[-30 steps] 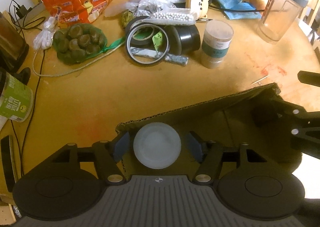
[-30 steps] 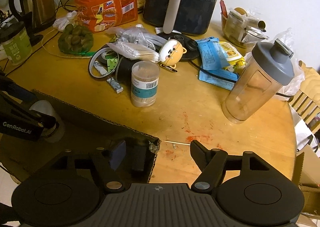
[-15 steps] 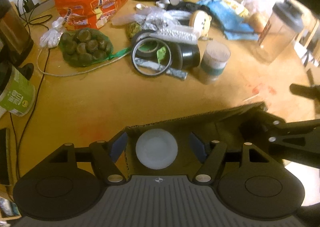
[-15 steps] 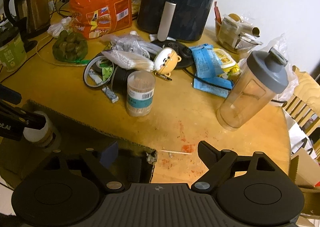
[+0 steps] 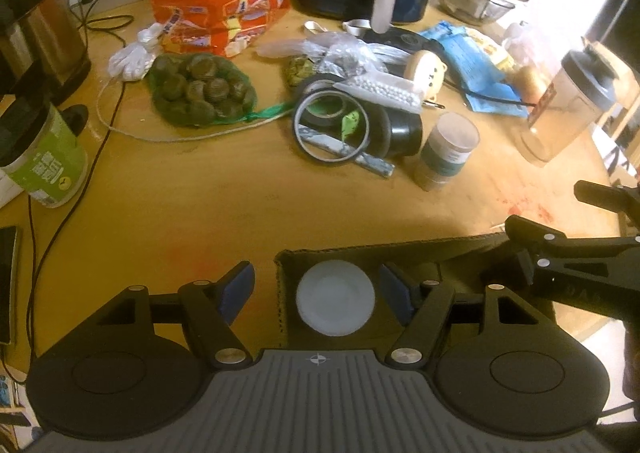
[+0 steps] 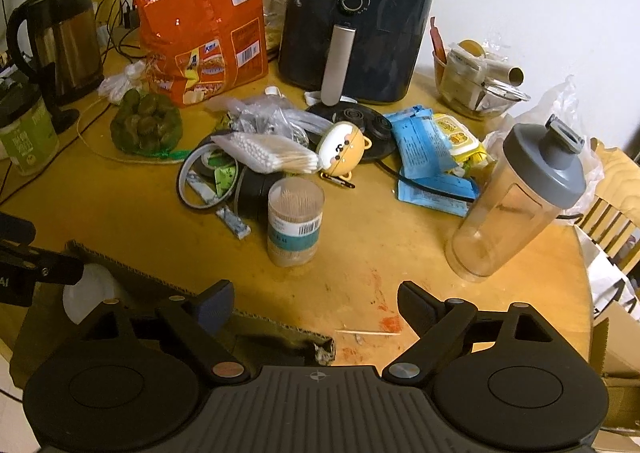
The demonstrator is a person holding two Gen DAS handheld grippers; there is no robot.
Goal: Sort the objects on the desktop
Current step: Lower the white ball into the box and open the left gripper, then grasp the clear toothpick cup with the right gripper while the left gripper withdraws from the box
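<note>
The left gripper, fingers spread, hangs over a white-lidded jar standing inside the cardboard box.

One cardboard box sits on the bench, with one white-lidded jar inside it. Two tongs are in view: the left tongs and the right tongs.

Appliances: one air fryer and one electric kettle.

Containers: one shaker bottle, one toothpick jar, one green-labelled tub and one glass bowl of packets.

One orange snack bag, one green net bag of chestnuts, one pack of cotton swabs, one bear-faced trinket.

Tape rolls: at least three, one large thin ring, one small green roll and one thick black roll. Blue packets: at least two. One loose toothpick lies on the wood.
</note>
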